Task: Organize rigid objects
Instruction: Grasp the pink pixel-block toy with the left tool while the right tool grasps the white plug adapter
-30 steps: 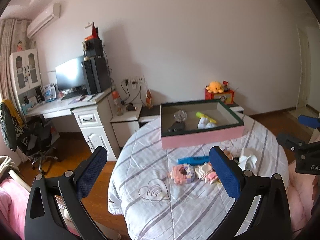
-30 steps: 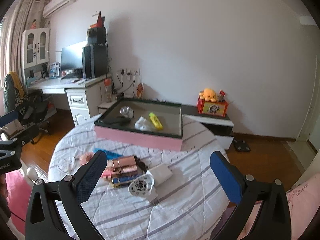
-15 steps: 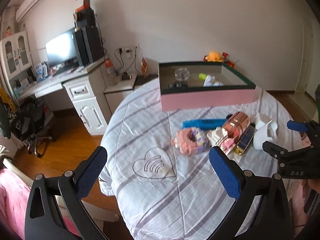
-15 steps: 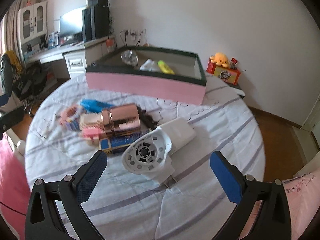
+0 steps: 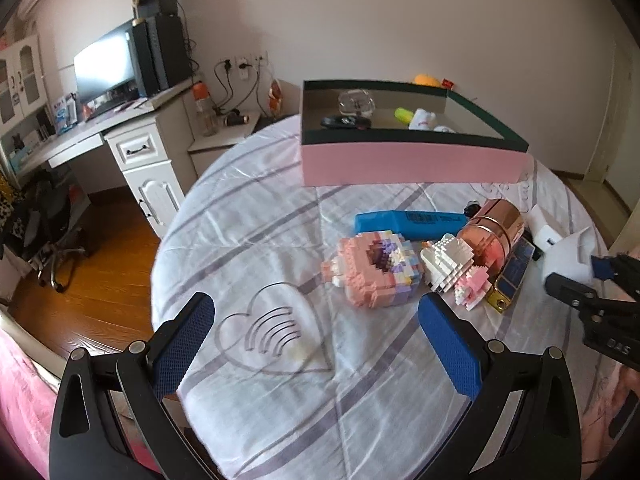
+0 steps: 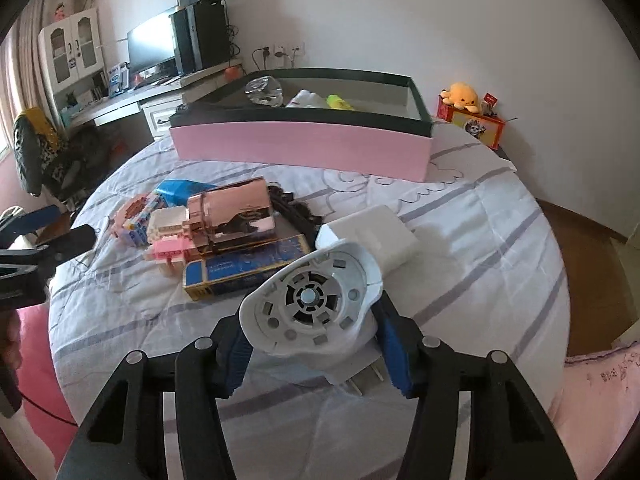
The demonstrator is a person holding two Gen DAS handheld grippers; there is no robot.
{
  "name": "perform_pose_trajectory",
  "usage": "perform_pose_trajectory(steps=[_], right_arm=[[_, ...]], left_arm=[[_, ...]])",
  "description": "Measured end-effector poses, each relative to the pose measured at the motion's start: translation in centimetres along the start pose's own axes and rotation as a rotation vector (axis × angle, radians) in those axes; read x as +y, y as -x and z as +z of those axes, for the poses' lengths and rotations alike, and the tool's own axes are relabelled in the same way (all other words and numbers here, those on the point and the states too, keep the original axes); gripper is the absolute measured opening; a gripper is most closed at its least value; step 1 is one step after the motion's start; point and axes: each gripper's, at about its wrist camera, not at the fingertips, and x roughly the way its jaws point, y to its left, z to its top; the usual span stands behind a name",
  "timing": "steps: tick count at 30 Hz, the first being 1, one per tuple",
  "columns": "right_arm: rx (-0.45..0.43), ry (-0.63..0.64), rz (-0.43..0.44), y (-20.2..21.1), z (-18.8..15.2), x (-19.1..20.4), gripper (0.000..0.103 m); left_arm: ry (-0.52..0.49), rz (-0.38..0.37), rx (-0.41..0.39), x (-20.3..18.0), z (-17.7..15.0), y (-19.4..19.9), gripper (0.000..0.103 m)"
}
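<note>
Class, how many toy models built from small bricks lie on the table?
2, side by side: pink-and-purple brick doughnut on the left, white-and-pink brick model against the rose-gold cylinder. More may be hidden.

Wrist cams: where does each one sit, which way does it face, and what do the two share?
Left wrist: on the left hand-held gripper, looking forward and down over the striped round table at the block toys and pink box; its own two blue-padded fingers show, spread wide, with the right gripper at the right edge.
Right wrist: on the right hand-held gripper, facing the box from the opposite side; its fingers flank the white plug-in device.
Shared: table, box, toys, rose-gold bottle, white device.
</note>
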Motion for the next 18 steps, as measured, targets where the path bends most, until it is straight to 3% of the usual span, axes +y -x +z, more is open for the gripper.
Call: perform_pose_trajectory(steps=[3, 12, 14, 15, 16, 18], right_arm=[[0.005, -0.007, 0.002, 0.1, 0.0, -0.8, 0.057], [0.014, -0.017, 0.008, -0.7, 0.5, -2.0, 0.057], [0.015, -0.020, 0.013, -0.8, 0.5, -2.1, 0.057], [0.016, -0.022, 0.017, -0.8, 0.5, -2.2, 0.057], [0.015, -0.024, 0.019, -0.8, 0.4, -2.2, 0.057], [0.014, -0.025, 0.018, -0.7, 0.4, -2.2, 0.057]], left_arm=[[-0.016, -0.026, 0.005, -0.8, 0.4, -1.1, 0.103], [-0.041, -0.005, 0.045, -1.7, 1.2, -4.1, 0.102], [-0.038, -0.042, 0.050, -1.5, 1.1, -4.5, 0.089], [-0.031, -0.077, 0.063, -1.3, 1.0, -4.7, 0.076], [-0.029, -0.085, 0.064, -1.2, 1.0, -4.7, 0.068], [-0.036, -0.091, 0.057, -0.9, 0.6, -4.2, 0.068]])
